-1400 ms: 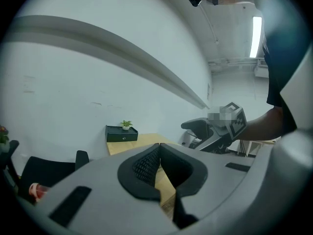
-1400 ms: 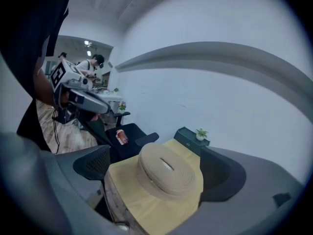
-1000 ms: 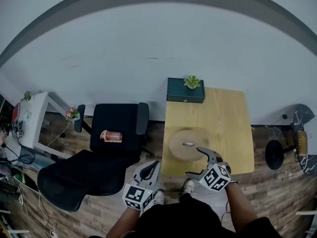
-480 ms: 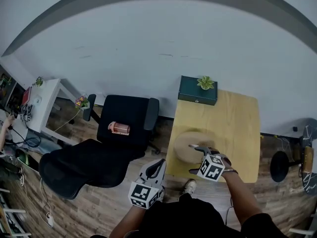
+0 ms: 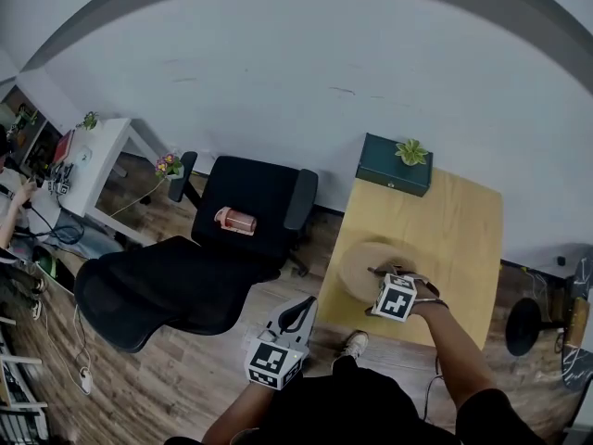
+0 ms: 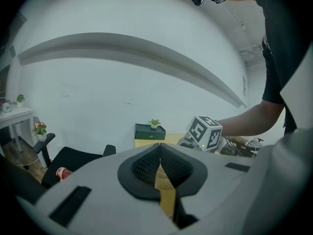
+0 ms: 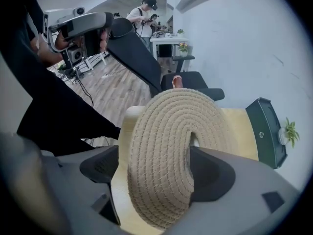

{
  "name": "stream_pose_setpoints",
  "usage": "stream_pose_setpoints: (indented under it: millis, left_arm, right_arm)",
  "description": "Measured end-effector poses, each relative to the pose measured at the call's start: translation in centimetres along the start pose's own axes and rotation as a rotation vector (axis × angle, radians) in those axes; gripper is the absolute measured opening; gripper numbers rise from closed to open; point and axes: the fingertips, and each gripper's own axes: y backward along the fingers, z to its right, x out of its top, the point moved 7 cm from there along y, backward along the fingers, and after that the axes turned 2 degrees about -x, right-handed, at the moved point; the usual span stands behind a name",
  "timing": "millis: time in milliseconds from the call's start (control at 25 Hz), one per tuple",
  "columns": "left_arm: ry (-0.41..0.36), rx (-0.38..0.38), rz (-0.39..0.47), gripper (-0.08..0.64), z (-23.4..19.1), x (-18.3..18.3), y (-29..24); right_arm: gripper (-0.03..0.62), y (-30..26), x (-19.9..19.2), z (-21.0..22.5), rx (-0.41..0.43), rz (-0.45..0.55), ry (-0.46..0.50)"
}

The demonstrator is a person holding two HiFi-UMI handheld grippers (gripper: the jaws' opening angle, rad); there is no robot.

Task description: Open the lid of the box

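Though astride lid point(image 5: 358, 263), R gripper point(image 5: 384, 276) near table point(image 5: 456, 239) edge

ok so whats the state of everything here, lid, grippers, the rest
woven lid: closed, not lifted
right gripper: open, jaws either side of the lid's rim
left gripper: shut, empty
green box: closed, plant on top
pink bottle: lying on the chair seat

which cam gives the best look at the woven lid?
Right gripper view: the woven lid fills the frame and its coil weave is clear. Head view shows it small on the table, partly under the right gripper. Left gripper view: its own shut jaws hide nearly all of it.
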Motion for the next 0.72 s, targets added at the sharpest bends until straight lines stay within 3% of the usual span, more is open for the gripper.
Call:
stream_pose_setpoints:
  millis: [160, 320, 480, 720]
  left_arm:
    - [-0.003, -0.013, -0.001, 0.018, 0.1, -0.1, 0.1]
    - [0.000, -0.023, -0.002, 0.018, -0.1, -0.2, 0.2]
    - [-0.009, -0.032, 0.002, 0.018, -0.6, 0.1, 0.1]
    - [-0.013, -0.031, 0.008, 0.018, -1.3, 0.6, 0.4]
  right_arm:
    - [0.468, -0.4, 0.6, 0.6, 0.013, -0.022, -0.008]
    - [0.409, -0.8, 0.8, 1.0, 0.028, -0.045, -0.018]
    - [0.393, -0.9, 0.8, 1.1, 0.045, -0.054, -0.039]
    - [0.382, -0.7, 1.1, 0.9, 0.001, -0.038, -0.047]
